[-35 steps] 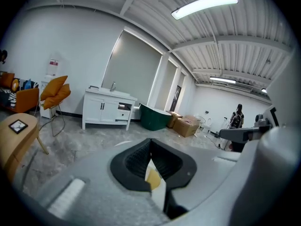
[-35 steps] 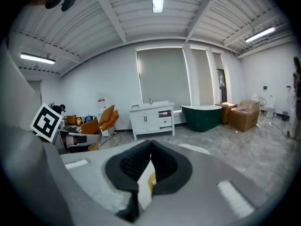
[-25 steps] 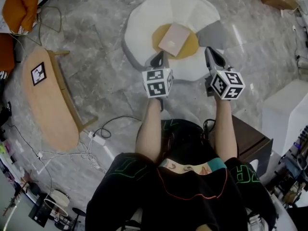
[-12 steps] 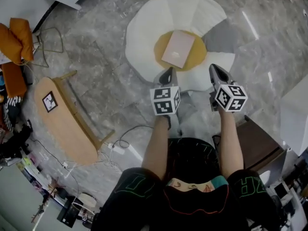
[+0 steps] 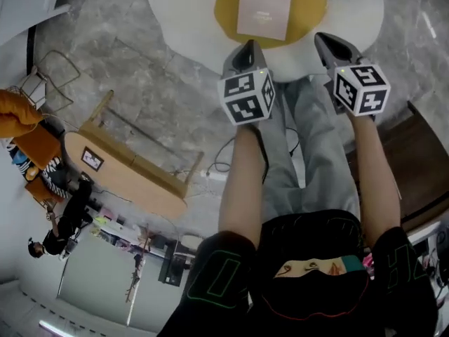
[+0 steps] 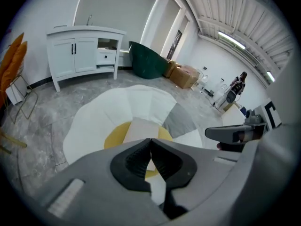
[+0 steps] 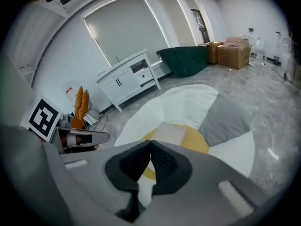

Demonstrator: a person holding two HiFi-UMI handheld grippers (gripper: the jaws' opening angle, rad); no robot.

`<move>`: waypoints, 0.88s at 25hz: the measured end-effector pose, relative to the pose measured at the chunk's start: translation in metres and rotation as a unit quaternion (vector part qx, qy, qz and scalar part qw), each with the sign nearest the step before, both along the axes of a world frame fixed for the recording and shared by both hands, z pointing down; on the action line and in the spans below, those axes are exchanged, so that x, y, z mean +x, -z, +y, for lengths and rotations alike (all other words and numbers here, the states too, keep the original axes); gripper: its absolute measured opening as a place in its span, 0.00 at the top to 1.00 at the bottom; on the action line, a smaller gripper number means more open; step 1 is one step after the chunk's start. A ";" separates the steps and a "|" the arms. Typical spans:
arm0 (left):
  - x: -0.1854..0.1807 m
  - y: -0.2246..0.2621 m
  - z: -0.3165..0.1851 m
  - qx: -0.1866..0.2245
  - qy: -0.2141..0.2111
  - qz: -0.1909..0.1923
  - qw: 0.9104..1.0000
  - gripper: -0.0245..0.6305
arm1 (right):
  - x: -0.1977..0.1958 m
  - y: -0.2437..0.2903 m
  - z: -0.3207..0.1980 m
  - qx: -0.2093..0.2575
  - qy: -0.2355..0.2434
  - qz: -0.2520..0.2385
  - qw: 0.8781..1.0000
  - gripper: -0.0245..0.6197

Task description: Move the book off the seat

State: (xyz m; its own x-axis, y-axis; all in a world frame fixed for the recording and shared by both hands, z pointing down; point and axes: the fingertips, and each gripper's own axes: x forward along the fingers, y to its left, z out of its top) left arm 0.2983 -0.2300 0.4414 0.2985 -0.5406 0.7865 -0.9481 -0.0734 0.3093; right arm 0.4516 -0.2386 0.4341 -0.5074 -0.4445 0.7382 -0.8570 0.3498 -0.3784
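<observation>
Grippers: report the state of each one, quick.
Left gripper: closed, holding nothing.
Right gripper: closed, holding nothing.

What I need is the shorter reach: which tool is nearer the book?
The left tool: its shut tip lies just short of the book, at its near edge. The right tool ends farther off, out to the book's right.

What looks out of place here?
The book lies flat on the yellow middle of the seat, right where someone would sit. Nothing looks spilled or broken.
</observation>
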 end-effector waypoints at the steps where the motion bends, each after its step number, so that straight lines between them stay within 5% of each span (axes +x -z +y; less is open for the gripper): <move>1: 0.000 -0.018 0.000 -0.005 -0.008 -0.001 1.000 0.94 | -0.001 -0.015 -0.001 -0.002 -0.001 0.002 1.000 0.96; 10: -0.017 -0.134 -0.011 -0.053 -0.107 -0.030 0.992 0.94 | -0.011 -0.131 -0.008 -0.028 -0.044 0.008 0.999 0.96; 13: -0.021 -0.161 -0.024 -0.065 -0.135 -0.042 0.988 0.94 | -0.015 -0.155 -0.009 -0.037 -0.060 0.006 0.997 0.88; 18: -0.027 -0.204 -0.039 -0.089 -0.167 -0.056 0.980 0.60 | -0.022 -0.194 -0.010 -0.063 -0.090 -0.004 0.994 0.70; 22: -0.023 -0.234 -0.035 -0.111 -0.189 -0.050 0.974 0.49 | -0.023 -0.214 -0.009 -0.080 -0.111 -0.008 0.991 0.66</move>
